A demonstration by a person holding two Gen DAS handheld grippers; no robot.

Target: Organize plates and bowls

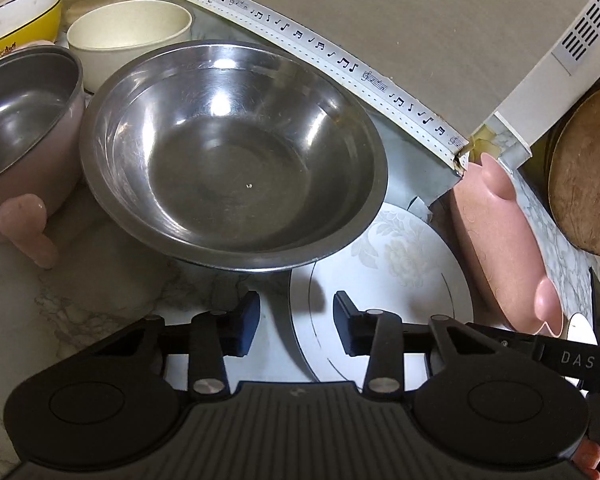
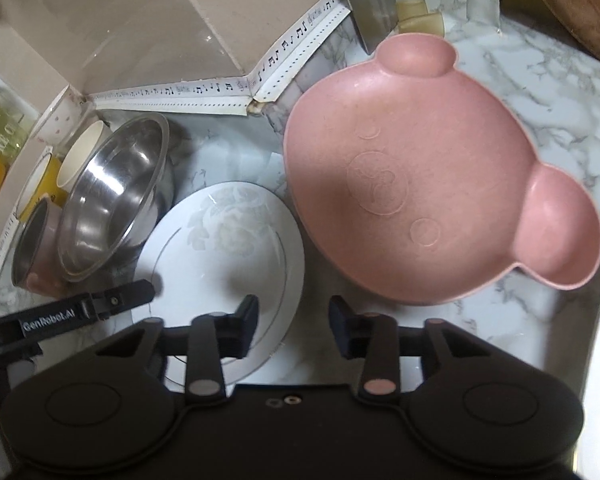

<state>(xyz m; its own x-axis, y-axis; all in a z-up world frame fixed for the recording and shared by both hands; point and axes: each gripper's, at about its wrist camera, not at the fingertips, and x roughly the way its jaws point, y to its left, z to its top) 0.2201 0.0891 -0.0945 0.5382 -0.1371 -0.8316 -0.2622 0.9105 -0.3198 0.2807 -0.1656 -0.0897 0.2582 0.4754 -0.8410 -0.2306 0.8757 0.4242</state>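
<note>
A white floral plate (image 1: 384, 264) (image 2: 220, 248) lies flat on the marble counter. My left gripper (image 1: 296, 322) is open and straddles the plate's left rim, pads apart from it. My right gripper (image 2: 294, 320) is open too, with its left finger over the plate's right rim and the right one over bare counter. A big steel bowl (image 1: 232, 160) (image 2: 112, 200) overlaps the plate's far left edge. A pink bear-shaped dish (image 2: 420, 168) (image 1: 504, 248) sits just right of the plate.
Left of the steel bowl stand a pink pot with a steel inside (image 1: 24, 120), a cream bowl (image 1: 128, 36) and a yellow bowl (image 1: 20, 20). A wall with music-note trim (image 1: 340, 60) closes the back. A round wooden board (image 1: 588, 168) leans at far right.
</note>
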